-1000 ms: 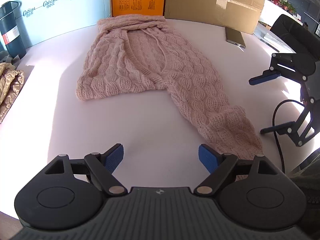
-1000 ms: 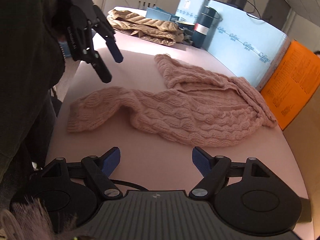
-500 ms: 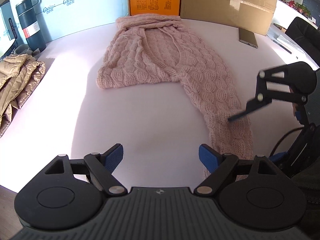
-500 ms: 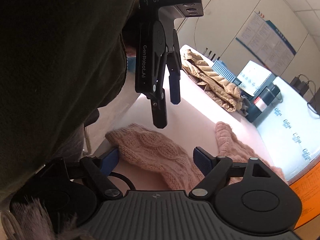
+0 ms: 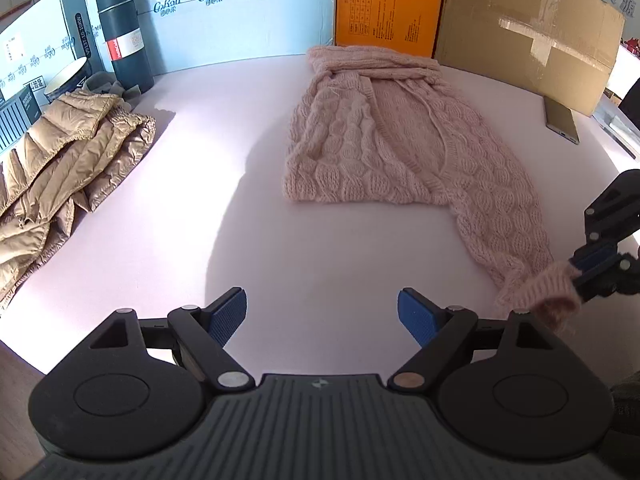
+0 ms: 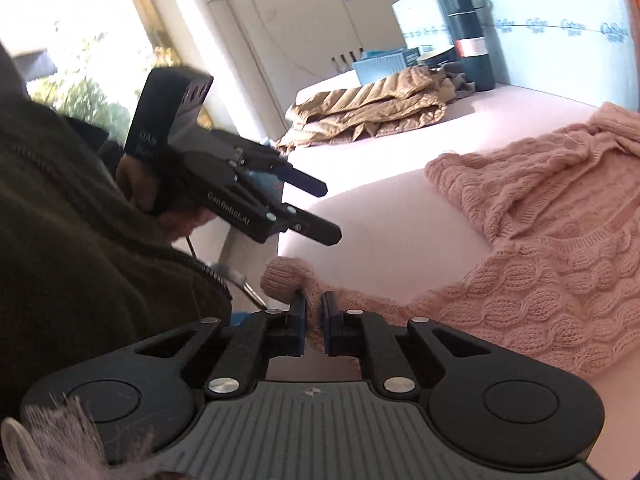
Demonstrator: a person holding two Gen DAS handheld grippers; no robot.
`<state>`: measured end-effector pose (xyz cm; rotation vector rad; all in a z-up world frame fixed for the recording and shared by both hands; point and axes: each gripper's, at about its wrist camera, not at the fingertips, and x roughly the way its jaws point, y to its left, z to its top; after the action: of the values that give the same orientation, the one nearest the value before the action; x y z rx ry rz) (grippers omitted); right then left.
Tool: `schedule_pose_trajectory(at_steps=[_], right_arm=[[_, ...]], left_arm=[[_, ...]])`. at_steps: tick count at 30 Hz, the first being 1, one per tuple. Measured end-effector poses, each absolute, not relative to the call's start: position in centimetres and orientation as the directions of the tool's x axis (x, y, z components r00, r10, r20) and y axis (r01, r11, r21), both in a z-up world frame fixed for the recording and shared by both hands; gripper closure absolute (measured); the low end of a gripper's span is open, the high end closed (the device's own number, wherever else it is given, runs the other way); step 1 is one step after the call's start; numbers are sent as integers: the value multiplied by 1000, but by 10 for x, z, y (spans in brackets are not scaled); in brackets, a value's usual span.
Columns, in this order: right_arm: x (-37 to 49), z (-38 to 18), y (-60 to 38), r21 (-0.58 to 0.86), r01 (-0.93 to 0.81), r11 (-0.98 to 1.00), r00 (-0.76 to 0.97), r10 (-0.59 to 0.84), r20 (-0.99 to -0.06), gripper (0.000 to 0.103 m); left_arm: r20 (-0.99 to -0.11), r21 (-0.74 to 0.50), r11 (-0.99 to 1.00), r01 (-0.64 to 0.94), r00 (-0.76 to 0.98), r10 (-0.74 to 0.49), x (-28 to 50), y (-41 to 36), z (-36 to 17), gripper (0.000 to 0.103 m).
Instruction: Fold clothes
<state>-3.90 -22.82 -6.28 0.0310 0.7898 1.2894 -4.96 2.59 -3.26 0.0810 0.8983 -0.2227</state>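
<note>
- We see the pink sweater point(image 5: 404, 148) lying flat on the pale table point(image 5: 168, 220), its body toward the far side near the orange box point(image 5: 390, 4) and the cardboard box point(image 5: 528, 28).
- One sleeve point(image 5: 508, 228) runs from the body toward the near right edge of the table.
- Our right gripper point(image 6: 314, 320) has its jaws nearly closed, pinching the sleeve's cuff point(image 6: 286, 280); the cuff bulges out past the blue pads point(image 6: 300, 316).
- In the left wrist view, the right gripper point(image 5: 588, 276) sits at the right edge with the cuff point(image 5: 548, 288) bunched and lifted off the table.
- Our left gripper point(image 5: 320, 312) has its jaws wide apart and holds nothing; it hovers over bare table near the front edge, beside the cuff.
- In the right wrist view, the left gripper point(image 6: 316, 210) hangs above the table edge, apart from the sweater.
- A tan jacket point(image 5: 60, 160) lies folded at the far left, with a dark flask point(image 5: 122, 40) upright behind it.
- A phone point(image 5: 562, 120) lies near the cardboard box.
</note>
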Motion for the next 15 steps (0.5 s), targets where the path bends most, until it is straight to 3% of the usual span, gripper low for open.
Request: schedule_pose_trajectory(at_steps=[7, 15], right_arm=[[38, -22, -280, 646, -669, 368, 212, 927, -309, 95], [130, -8, -320, 722, -547, 424, 318, 903, -290, 95]], left_arm=[[-745, 18, 933, 359, 628, -227, -14, 6, -9, 21], [-695, 103, 792, 602, 613, -375, 27, -59, 15, 21]])
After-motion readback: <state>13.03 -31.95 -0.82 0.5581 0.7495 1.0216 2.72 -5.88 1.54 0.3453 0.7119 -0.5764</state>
